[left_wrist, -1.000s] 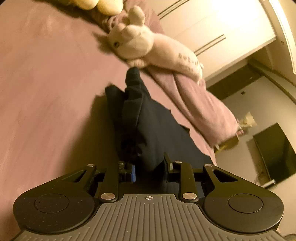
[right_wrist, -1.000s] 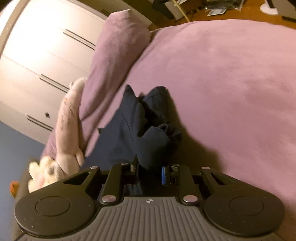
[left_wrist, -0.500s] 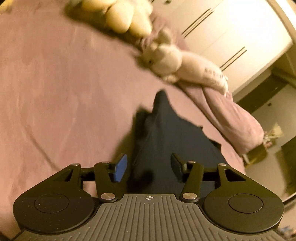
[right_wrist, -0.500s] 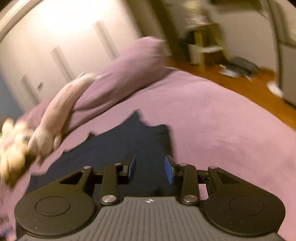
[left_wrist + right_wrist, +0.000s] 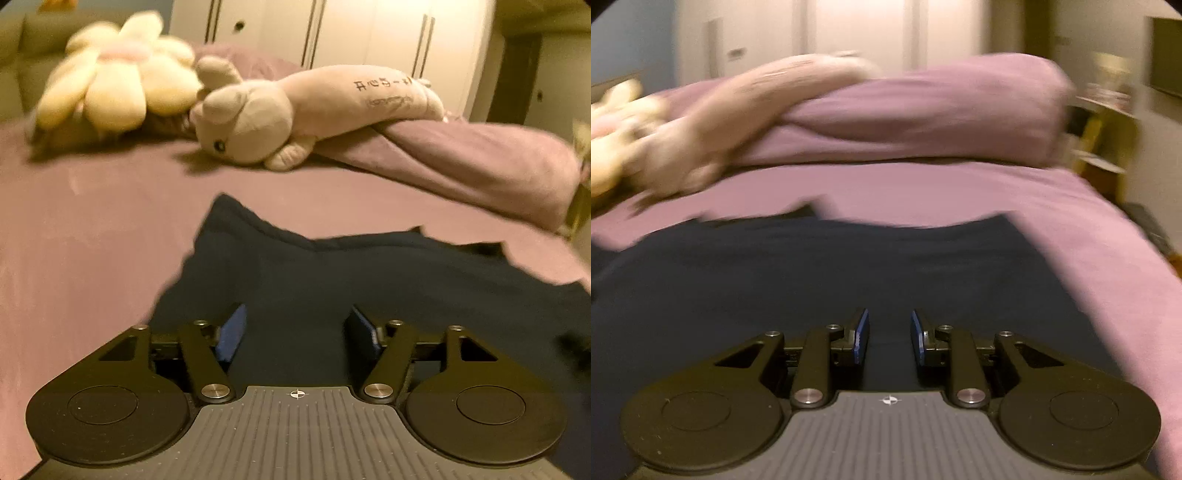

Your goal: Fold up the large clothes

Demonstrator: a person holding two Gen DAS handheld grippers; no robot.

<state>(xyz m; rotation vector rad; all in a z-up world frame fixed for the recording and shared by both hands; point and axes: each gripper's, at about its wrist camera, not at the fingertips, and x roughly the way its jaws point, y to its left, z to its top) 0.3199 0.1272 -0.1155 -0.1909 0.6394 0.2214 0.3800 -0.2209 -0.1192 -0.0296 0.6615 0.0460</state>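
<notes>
While blurred by motion, right wrist view: outlines smeared, small things at 3 o'clock unreadable.
Hidden: near edge of dark navy garment (image 5: 332,273) covered by the left gripper (image 5: 297,334) body; same garment (image 5: 798,266) cut off at 9 o'clock in the right wrist view and covered at 6 o'clock by the right gripper (image 5: 889,336).
Hard to make out: print on the pink plush rabbit (image 5: 295,110), legible only as dark marks; kind of garment, no sleeves or legs identifiable; dark shape at 4 o'clock edge of the left wrist view.
Left gripper pose: level, low over the garment, aimed at 12 o'clock toward the plush toys; blue-padded fingers (image 5: 231,334) spread wide, nothing between them.
Right gripper pose: level, low over the garment, aimed at 12 o'clock toward the purple pillow (image 5: 923,110); fingers (image 5: 860,336) parted by a narrower gap, gripping nothing.
Garment place: spread fairly flat on the purple bedsheet (image 5: 81,236), far edge uneven with a raised point at 11 o'clock in the left wrist view.
Bed contents: yellow flower plush (image 5: 114,85) at 10 o'clock, touching the rabbit's ear; rabbit lying partly across the pillow (image 5: 461,162).
Behind the bed: white wardrobe doors (image 5: 351,33) with dark vertical handles.
</notes>
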